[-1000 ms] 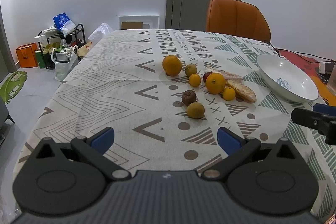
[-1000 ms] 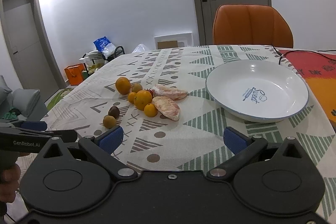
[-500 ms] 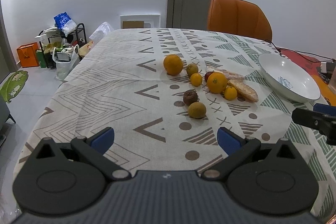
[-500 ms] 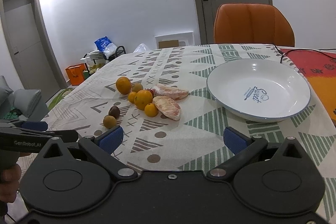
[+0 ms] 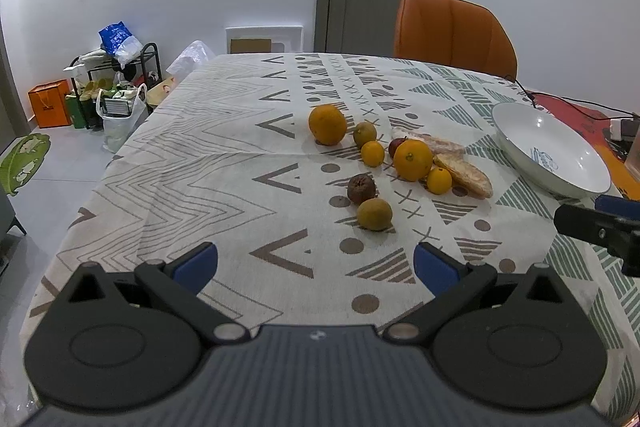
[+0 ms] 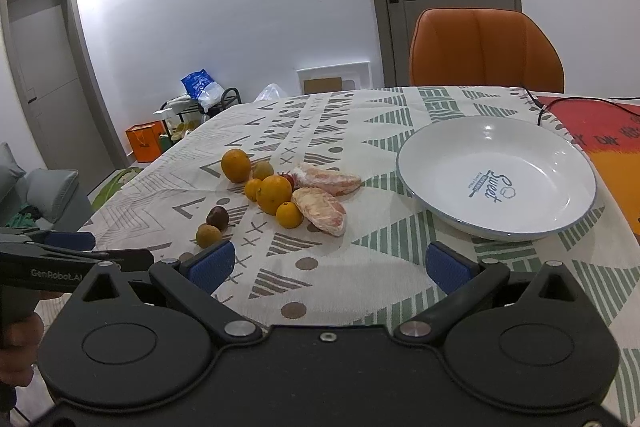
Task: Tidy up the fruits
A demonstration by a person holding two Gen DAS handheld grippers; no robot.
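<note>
A cluster of fruit lies mid-table: a large orange (image 5: 327, 124) at the back, a second orange (image 5: 413, 160), small oranges (image 5: 439, 180), a dark brown fruit (image 5: 361, 188), a greenish-brown fruit (image 5: 374, 213) nearest me, and two peeled pomelo segments (image 6: 319, 209). A white plate (image 6: 496, 179) stands empty to the right; it also shows in the left wrist view (image 5: 550, 151). My left gripper (image 5: 316, 263) is open and empty, short of the fruit. My right gripper (image 6: 328, 263) is open and empty, in front of the plate and pomelo.
The table has a patterned cloth (image 5: 224, 163). An orange chair (image 5: 454, 27) stands at the far edge. A black cable (image 6: 560, 103) runs over a red-orange mat (image 6: 600, 131) at the right. A cluttered rack and bags (image 5: 108, 83) stand on the floor at left.
Both views have shifted slightly; the fruit and plate sit a touch differently in frame. Nothing was grasped or moved on the table.
</note>
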